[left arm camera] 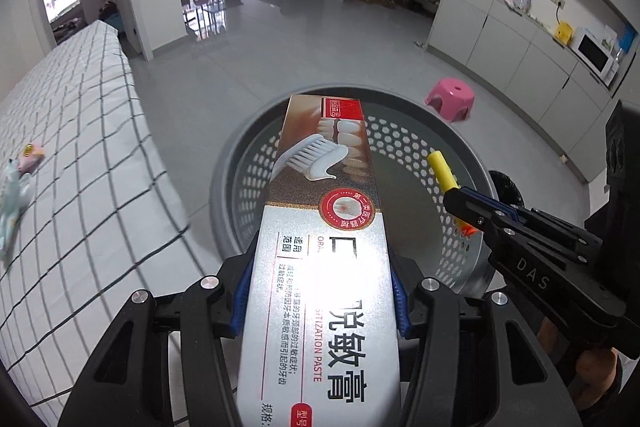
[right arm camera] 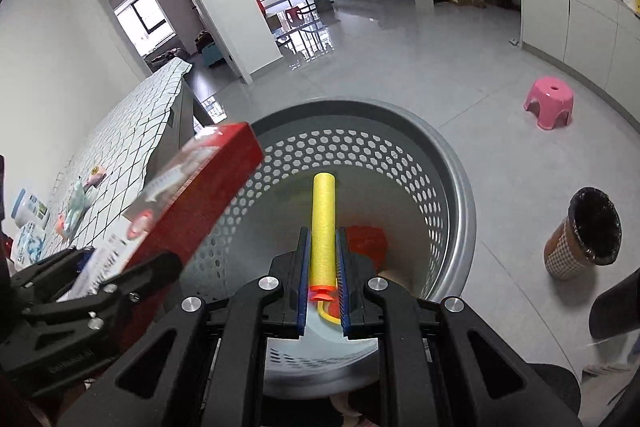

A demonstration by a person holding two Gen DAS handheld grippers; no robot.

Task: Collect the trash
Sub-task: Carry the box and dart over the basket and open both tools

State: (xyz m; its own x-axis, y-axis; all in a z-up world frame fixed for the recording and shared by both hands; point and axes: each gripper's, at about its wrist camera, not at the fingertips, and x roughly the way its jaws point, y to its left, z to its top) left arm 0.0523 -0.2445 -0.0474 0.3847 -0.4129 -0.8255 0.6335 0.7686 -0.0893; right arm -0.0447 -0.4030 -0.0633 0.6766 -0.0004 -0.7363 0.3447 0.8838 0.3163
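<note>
My left gripper (left arm camera: 320,291) is shut on a long toothpaste box (left arm camera: 324,227), silver and red, held over the grey perforated basket (left arm camera: 240,163). The box also shows in the right wrist view (right arm camera: 200,203) with the left gripper (right arm camera: 96,267) beneath it. My right gripper (right arm camera: 323,251) is shut on a yellow foam dart (right arm camera: 323,215) with an orange suction tip, above the basket (right arm camera: 452,163). The dart (left arm camera: 442,173) and right gripper (left arm camera: 466,205) show at right in the left wrist view. A red object (right arm camera: 368,239) lies inside the basket.
A table with a checked cloth (left arm camera: 80,131) stands to the left, with small packets and a pink item (left arm camera: 30,155) on it. A pink stool (right arm camera: 550,107) and a small lined bin (right arm camera: 584,235) stand on the grey floor to the right. White cabinets (left arm camera: 512,39) line the right wall.
</note>
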